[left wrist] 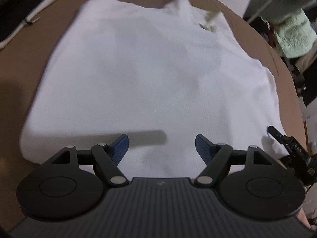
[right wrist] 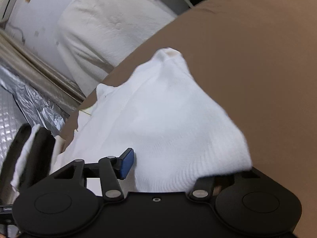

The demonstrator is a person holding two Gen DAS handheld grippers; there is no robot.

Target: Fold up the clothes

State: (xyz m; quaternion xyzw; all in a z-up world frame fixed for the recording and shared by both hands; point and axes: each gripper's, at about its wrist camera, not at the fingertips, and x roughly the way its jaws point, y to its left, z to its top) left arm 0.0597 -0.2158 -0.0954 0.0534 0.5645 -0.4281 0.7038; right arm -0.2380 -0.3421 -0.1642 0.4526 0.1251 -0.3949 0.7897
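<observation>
The left gripper (left wrist: 162, 148) hangs over the near hem of the white shirt (left wrist: 142, 75), its blue pads (left wrist: 119, 148) wide apart with nothing between them. The shirt lies flat on the brown table (left wrist: 25, 63), bare table showing along its left, far and right edges. The right gripper (right wrist: 178, 170) sits at the shirt's right edge; cloth drapes over its right finger, so its grip cannot be told. Open table lies to its right.
</observation>
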